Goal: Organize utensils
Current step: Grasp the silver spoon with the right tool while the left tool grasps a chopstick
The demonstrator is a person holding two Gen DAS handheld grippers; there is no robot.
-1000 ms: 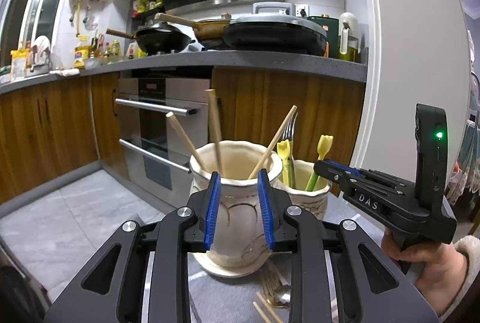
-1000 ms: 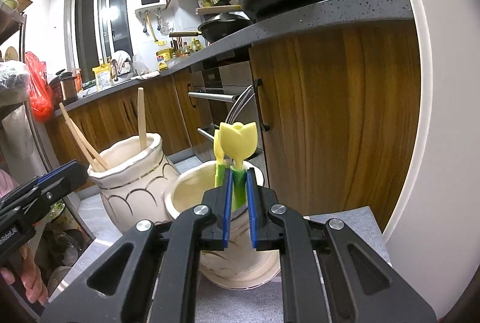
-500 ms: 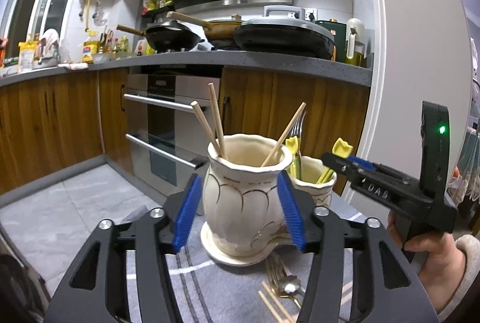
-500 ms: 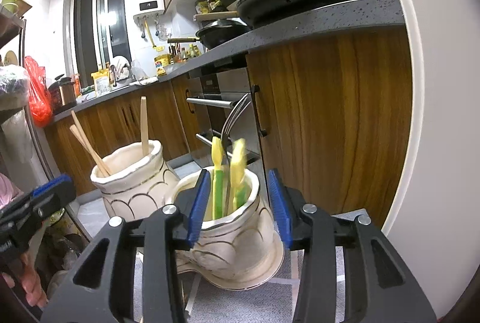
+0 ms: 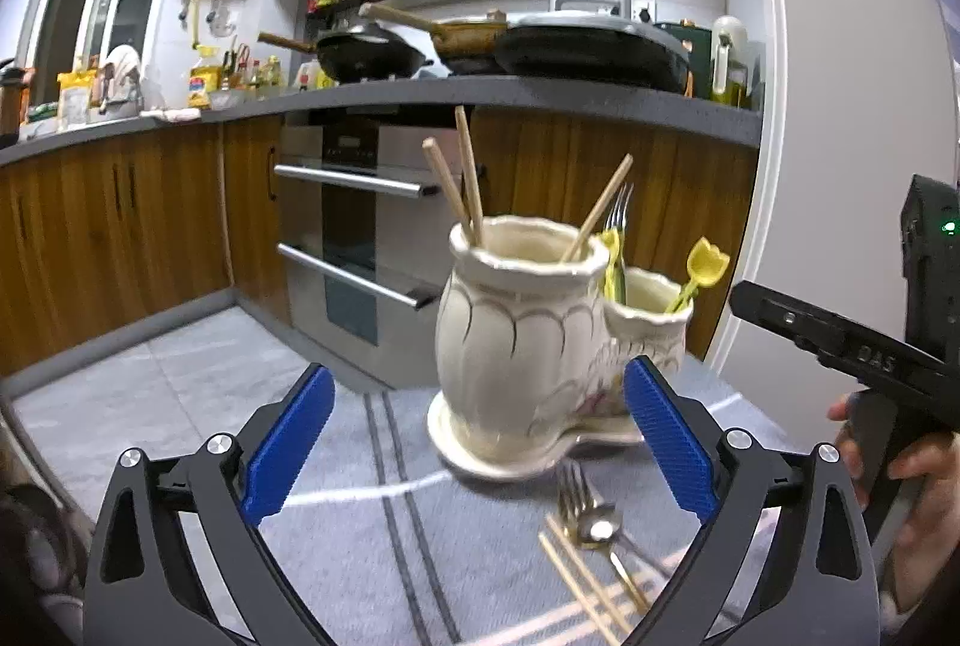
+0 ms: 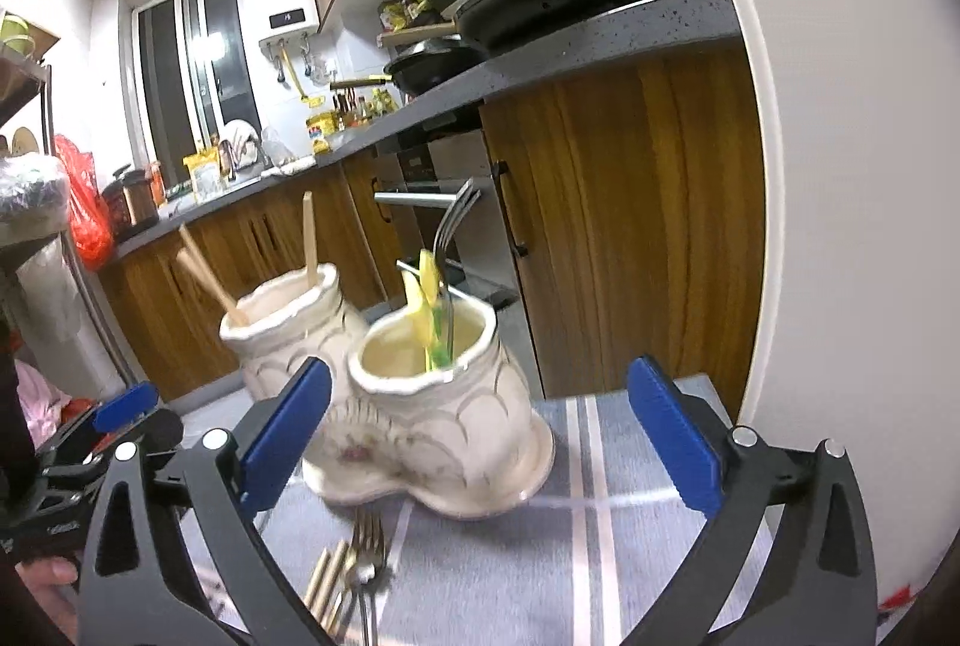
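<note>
Both claws are opening wide with nothing gripped: the left claw [image 5: 474, 442] frames the taller cream jar [image 5: 516, 334] holding chopsticks [image 5: 462, 178], the right claw [image 6: 480, 436] the shorter jar [image 6: 444, 406] with a fork [image 6: 450, 238] and yellow-topped utensils [image 6: 423, 292]. More cutlery [image 5: 591, 532] lies on the striped grey surface [image 5: 384, 526] before the jars.

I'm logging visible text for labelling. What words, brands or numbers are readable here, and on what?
"DAS": on the side of the right gripper, seen from the left wrist.
Water heater display: too small to read.
Packets and bottles on the counter: labels blurred, unreadable.
</note>
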